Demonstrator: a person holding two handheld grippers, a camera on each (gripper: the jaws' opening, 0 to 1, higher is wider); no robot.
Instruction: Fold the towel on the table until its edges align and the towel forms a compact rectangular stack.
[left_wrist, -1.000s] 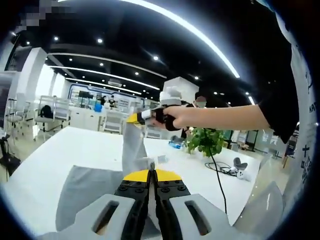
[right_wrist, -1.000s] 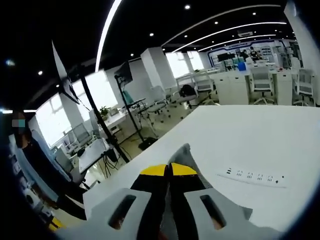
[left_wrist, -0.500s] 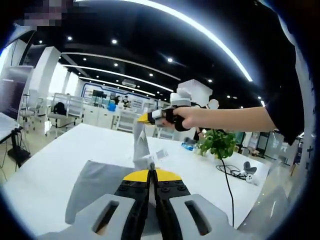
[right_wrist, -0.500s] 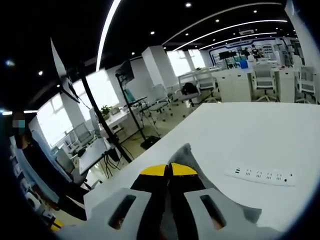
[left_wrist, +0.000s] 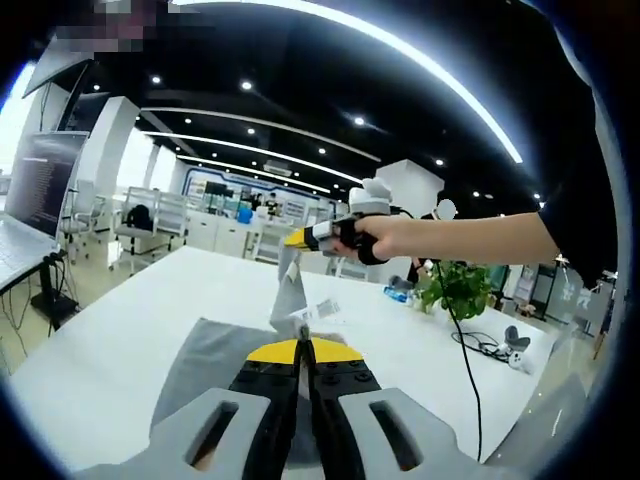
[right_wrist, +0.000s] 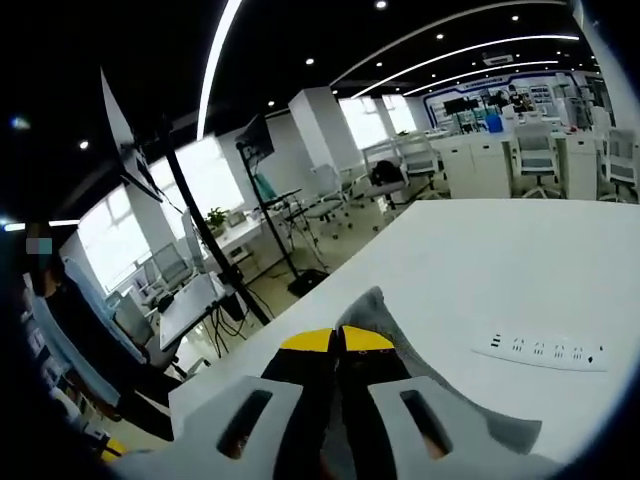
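The grey towel (left_wrist: 215, 365) hung limp between both grippers, its lower part draped on the white worktop (left_wrist: 130, 310). The left gripper (left_wrist: 303, 350) had its jaws pinching one corner; the right gripper (right_wrist: 337, 340), at 12 o'clock in the left gripper view, pinched another. It looked light, soft and floppy, best held by corners.

Bright, even indoor light from long ceiling strips (left_wrist: 400, 70) and small recessed spots (right_wrist: 380, 5) above and ahead of both grippers. Strong daylight glare through windows (right_wrist: 215, 185) off to the left of the right gripper. Soft, faint shadows on the white table (left_wrist: 140, 310). Heavy fisheye bending toward the edges; slight softness in the far background.
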